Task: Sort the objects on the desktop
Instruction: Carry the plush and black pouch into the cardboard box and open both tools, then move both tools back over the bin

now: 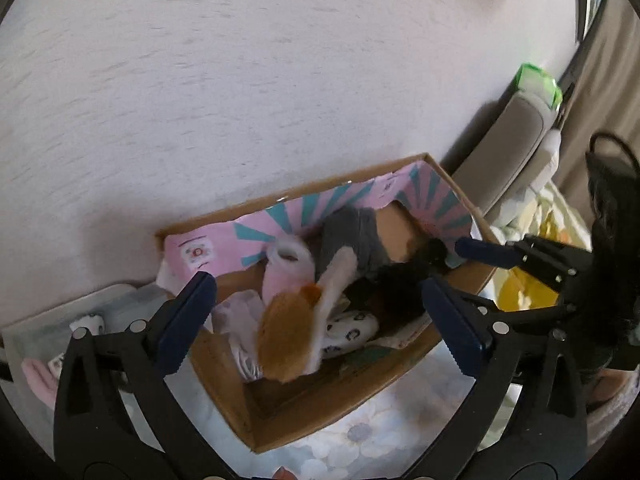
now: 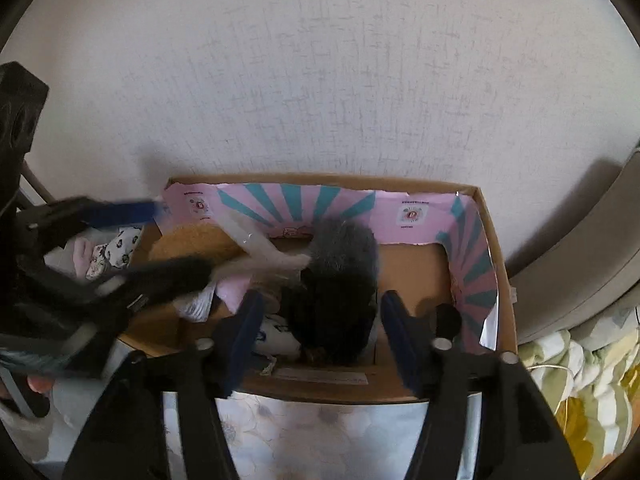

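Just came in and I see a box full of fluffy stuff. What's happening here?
A person is sorting soft items into a cardboard box with a pink-and-teal lining, using two hand-held grippers. The left gripper is open above an orange-and-white fuzzy item lying loose in the box. The right gripper is also open, hovering over a dark fuzzy item inside, gripping nothing. The box sits on floral fabric against a pale wall.
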A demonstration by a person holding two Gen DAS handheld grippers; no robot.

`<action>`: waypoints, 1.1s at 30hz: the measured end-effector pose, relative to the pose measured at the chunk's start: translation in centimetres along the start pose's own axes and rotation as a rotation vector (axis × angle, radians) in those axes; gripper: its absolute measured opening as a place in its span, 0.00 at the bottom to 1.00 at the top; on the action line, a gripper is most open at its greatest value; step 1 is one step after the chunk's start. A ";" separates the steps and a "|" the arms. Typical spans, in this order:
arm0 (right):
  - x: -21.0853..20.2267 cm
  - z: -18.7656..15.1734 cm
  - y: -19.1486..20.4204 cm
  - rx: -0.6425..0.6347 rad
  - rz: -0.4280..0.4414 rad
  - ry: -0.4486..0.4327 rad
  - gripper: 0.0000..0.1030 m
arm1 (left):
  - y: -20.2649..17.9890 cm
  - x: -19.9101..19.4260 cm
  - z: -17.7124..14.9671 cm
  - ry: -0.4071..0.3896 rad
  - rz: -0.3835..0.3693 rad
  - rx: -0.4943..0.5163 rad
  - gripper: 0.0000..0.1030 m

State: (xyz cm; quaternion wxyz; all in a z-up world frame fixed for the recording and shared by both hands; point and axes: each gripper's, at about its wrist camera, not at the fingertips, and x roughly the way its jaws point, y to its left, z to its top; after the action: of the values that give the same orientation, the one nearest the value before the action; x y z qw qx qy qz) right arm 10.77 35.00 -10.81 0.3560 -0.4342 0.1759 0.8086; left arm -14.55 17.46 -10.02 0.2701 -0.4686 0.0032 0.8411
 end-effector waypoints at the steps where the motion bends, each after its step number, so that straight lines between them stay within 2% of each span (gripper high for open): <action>1: -0.1 -0.1 -0.2 0.013 0.010 -0.007 0.56 | 0.3 -0.2 0.0 0.000 0.016 -0.006 1.00; 9: -0.5 0.2 1.4 -0.001 0.016 -0.038 0.56 | 1.7 -2.1 -0.7 -0.022 0.074 0.002 1.00; 12: -0.6 0.6 2.0 -0.007 0.029 -0.050 0.56 | 2.2 -3.2 -1.0 -0.039 0.117 0.025 1.00; 21: -1.6 2.1 6.2 -0.077 0.091 -0.100 0.56 | 4.8 -9.3 -2.1 -0.142 0.239 0.035 1.00; 23: -1.9 2.0 7.4 -0.099 0.114 -0.107 0.56 | 5.7 -11.0 -2.9 -0.169 0.289 0.023 1.00; 27: -2.2 2.1 9.9 -0.157 0.139 -0.116 0.56 | 8.4 -13.9 -4.2 -0.205 0.341 -0.029 1.00; 33: -3.0 2.7 13.8 -0.230 0.207 -0.151 0.56 | 13.8 -18.0 -6.5 -0.229 0.425 -0.164 1.00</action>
State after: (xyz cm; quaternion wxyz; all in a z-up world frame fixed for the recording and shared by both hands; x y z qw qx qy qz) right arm 0.29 25.90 -7.18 0.2307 -0.3897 0.0986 0.8861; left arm -8.28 -4.11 -2.87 0.0471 -0.3796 0.0026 0.9240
